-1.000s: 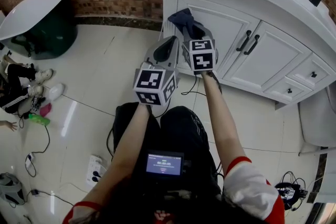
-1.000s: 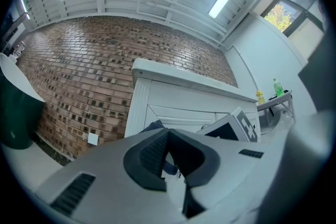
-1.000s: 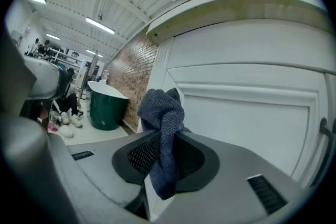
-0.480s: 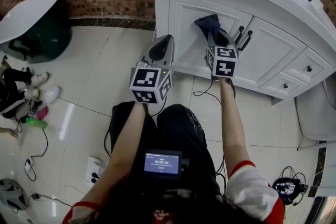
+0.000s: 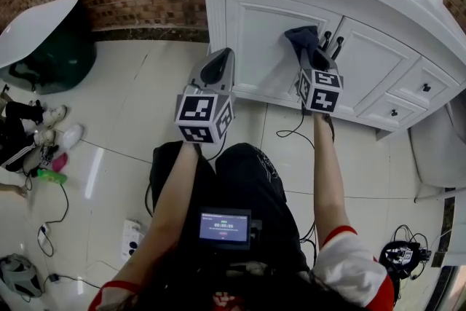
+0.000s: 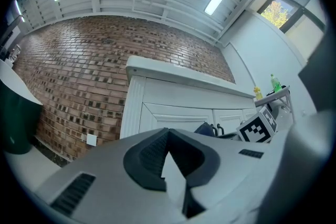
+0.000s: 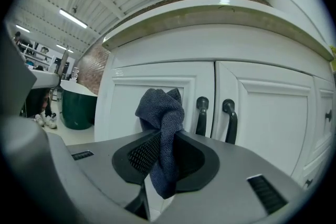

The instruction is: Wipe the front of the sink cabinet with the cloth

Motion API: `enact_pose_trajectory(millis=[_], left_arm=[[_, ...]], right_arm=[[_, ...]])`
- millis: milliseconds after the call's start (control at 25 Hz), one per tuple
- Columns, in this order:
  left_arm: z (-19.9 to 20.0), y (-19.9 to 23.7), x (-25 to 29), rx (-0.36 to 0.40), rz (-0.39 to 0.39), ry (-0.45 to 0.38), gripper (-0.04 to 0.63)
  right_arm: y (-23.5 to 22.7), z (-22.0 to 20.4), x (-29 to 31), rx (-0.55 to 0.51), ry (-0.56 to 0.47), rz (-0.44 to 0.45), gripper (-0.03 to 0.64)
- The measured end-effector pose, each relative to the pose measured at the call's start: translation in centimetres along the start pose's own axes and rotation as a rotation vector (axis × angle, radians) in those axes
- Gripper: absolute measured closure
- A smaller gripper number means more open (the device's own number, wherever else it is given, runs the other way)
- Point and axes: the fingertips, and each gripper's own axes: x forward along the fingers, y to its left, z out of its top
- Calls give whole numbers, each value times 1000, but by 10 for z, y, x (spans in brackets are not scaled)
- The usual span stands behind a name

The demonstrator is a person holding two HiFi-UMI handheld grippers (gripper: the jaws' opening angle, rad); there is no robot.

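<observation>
Pale floor tiles (image 5: 131,98) meet the white sink cabinet (image 5: 255,33). Right hand-held gripper (image 7: 163,161) is clamped on the dark blue cloth (image 7: 160,113) at the left door, beside the black handles (image 7: 201,115). Left hand-held gripper (image 6: 167,162) hangs closed and empty, nearer.

Bright ceiling-tube light, fisheye-bent edges

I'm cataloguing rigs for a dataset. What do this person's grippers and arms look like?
The left gripper and right gripper are grey moulded shells, and their jaws are lined with black ribbed pads. Each carries a white cube printed with black square markers. A thin black cable hangs below the right gripper. The person wears short sleeves in white and red.
</observation>
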Motion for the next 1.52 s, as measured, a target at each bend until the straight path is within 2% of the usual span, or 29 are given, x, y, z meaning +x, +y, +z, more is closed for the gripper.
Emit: enact_pose_trajectory(millis=[160, 360, 560, 800, 960, 1160, 1520], left_arm=[[3, 3, 0, -1, 7, -9, 558], [2, 1, 1, -3, 9, -10, 558], [3, 5, -2, 3, 10, -10, 558], [7, 8, -5, -8, 15, -24, 558], [7, 8, -5, -9, 12, -26, 558], [7, 8, -6, -6, 8, -26, 558], [3, 6, -5, 7, 6, -8, 558]], right_arm=[[19, 2, 1, -15, -9, 33, 537], [86, -3, 14, -75, 1, 155, 535], [152, -12, 33, -66, 22, 250, 537], [188, -24, 55, -74, 60, 295, 535], [180, -31, 61, -75, 78, 269, 537], [147, -41, 55, -72, 98, 218, 537], [62, -70, 29, -55, 138, 86, 537]])
